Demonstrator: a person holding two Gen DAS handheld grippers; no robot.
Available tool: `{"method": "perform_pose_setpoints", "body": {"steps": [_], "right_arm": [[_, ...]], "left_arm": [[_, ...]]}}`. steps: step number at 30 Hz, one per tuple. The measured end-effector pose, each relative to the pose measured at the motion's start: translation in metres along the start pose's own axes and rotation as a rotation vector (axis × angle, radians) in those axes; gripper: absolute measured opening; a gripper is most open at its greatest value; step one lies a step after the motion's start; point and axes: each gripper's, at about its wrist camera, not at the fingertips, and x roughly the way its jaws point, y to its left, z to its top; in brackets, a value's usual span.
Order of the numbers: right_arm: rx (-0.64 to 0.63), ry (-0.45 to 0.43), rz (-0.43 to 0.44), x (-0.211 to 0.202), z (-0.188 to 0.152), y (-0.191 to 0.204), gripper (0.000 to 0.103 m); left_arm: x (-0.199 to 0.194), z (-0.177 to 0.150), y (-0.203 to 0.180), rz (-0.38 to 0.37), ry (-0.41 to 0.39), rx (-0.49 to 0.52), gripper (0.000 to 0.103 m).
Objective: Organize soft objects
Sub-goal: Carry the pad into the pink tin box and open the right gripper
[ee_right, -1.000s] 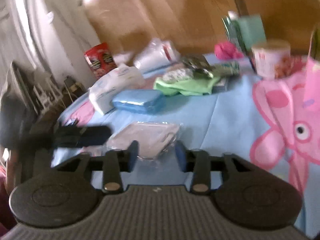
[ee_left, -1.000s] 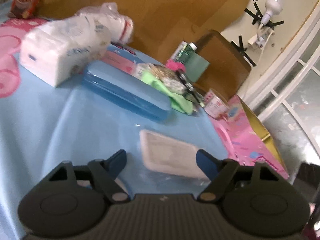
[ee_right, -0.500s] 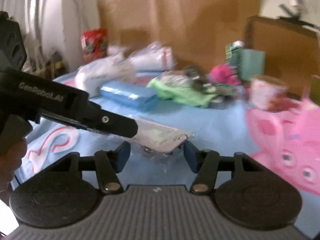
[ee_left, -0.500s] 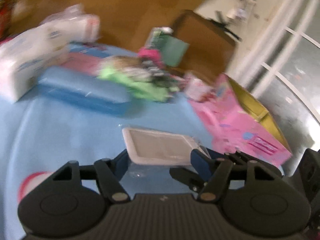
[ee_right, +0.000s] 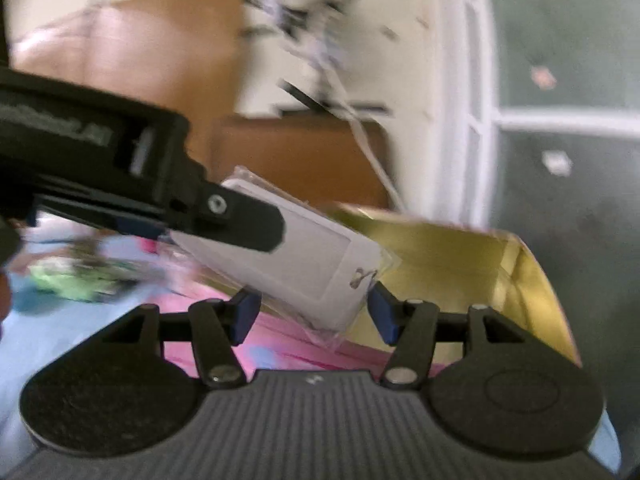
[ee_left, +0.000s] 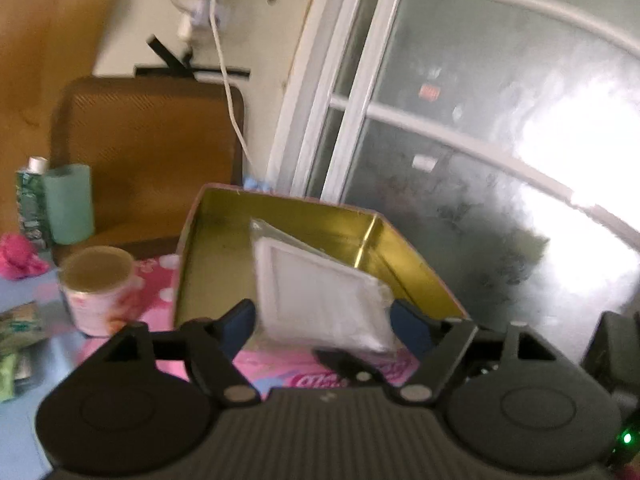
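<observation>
A flat white packet [ee_left: 320,296] in clear wrap hangs tilted over the open pink tin box [ee_left: 280,216] with its gold lining. The packet sits between the fingers of my left gripper [ee_left: 324,320]. Those jaws are opening, and I see no pad pressing on the packet's edges. In the right wrist view the packet [ee_right: 304,256] slopes down toward the box [ee_right: 460,256]. A left-gripper finger [ee_right: 240,224] lies across its upper end. The packet's lower corner dips between the fingers of my right gripper [ee_right: 312,314]. The right jaws are also opening, with a gap on either side of that corner.
A pink-and-white cup [ee_left: 98,292] stands left of the box. Behind it are a green roll [ee_left: 68,204], a pink cloth [ee_left: 18,258] and a brown case [ee_left: 148,152]. A window [ee_left: 480,160] fills the right side. A green cloth [ee_right: 76,280] lies on the blue sheet.
The packet has come up off the blue sheet and travelled right to above the gold-lined box, with both grippers around it. The left gripper has rolled, and its fingers now stand wider.
</observation>
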Motion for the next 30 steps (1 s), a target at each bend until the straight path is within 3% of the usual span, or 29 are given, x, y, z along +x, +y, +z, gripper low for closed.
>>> {"method": "perform_pose_setpoints", "body": {"steps": [2, 4, 9, 10, 12, 14, 19, 21, 23, 26, 30], "right_arm": [[0.063, 0.030, -0.076, 0.008, -0.004, -0.016, 0.070], [0.115, 0.009, -0.063, 0.004, -0.014, -0.024, 0.070], [0.051, -0.187, -0.090, -0.001, -0.021, -0.015, 0.072], [0.029, -0.219, -0.094, 0.008, -0.014, -0.013, 0.075], [-0.024, -0.296, -0.098, 0.016, -0.002, -0.016, 0.091], [-0.088, -0.346, -0.083, 0.034, 0.009, -0.009, 0.092], [-0.223, -0.197, -0.126, 0.094, 0.014, 0.015, 0.092], [-0.246, -0.123, -0.121, 0.111, 0.010, 0.018, 0.086], [-0.265, -0.153, -0.141, 0.101, 0.009, 0.023, 0.087], [-0.212, -0.146, -0.084, 0.084, 0.001, 0.022, 0.087], [-0.235, -0.174, -0.026, 0.064, -0.006, 0.031, 0.087]], "left_arm": [[0.012, -0.002, -0.001, 0.039, 0.026, -0.020, 0.079], [0.006, -0.009, 0.009, 0.026, 0.022, -0.077, 0.082], [-0.028, -0.020, 0.040, 0.049, -0.036, -0.177, 0.087], [-0.037, -0.023, 0.046, 0.059, -0.051, -0.185, 0.088], [-0.053, -0.026, 0.056, 0.082, -0.067, -0.196, 0.089], [-0.066, -0.029, 0.064, 0.110, -0.072, -0.208, 0.090], [-0.094, -0.041, 0.083, 0.178, -0.064, -0.250, 0.091], [-0.105, -0.047, 0.089, 0.201, -0.066, -0.257, 0.092], [-0.116, -0.054, 0.094, 0.224, -0.071, -0.258, 0.093], [-0.129, -0.062, 0.101, 0.238, -0.081, -0.273, 0.094], [-0.139, -0.069, 0.105, 0.236, -0.090, -0.296, 0.094]]}}
